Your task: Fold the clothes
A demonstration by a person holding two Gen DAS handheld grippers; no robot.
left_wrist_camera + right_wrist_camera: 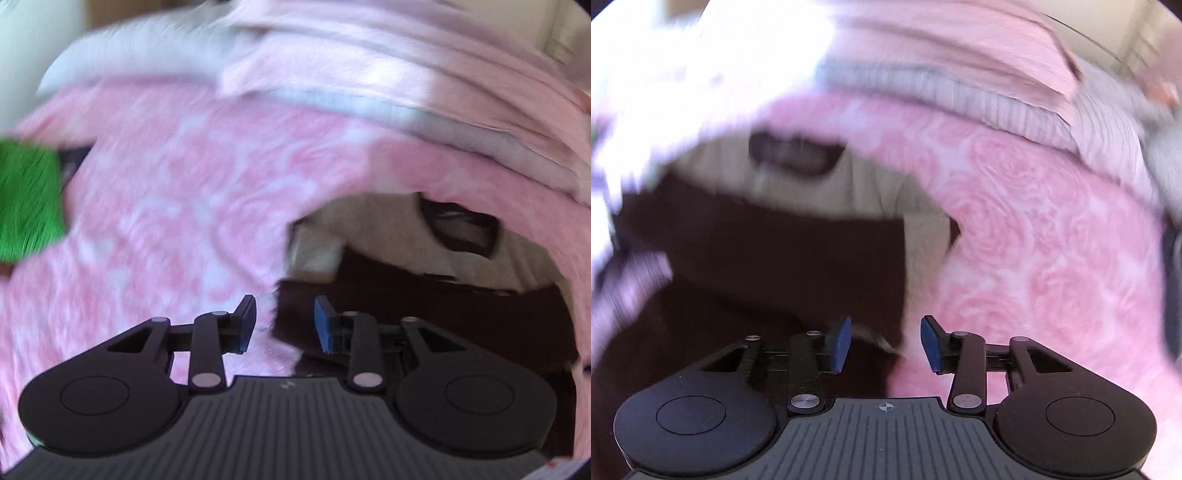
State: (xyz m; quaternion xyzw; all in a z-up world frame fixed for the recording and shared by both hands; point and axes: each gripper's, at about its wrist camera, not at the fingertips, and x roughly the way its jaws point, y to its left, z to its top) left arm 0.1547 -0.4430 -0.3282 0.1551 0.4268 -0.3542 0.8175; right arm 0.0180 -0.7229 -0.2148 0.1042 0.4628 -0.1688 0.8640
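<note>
Both the left gripper [284, 325] and right gripper [885, 345] hang open, holding nothing, over the brown-and-beige garment [757, 251]; a fold looks just released; next, regrip 1 edge.

black left gripper [283, 323], right gripper [885, 343]; blue fingers [843, 343]; ribbed grey base, silver screws.

Both tools angled downward, jaws parted.
Left tool [284, 323]: blue pads apart, nothing pinched between them. Right tool [885, 343]: the same.
</note>
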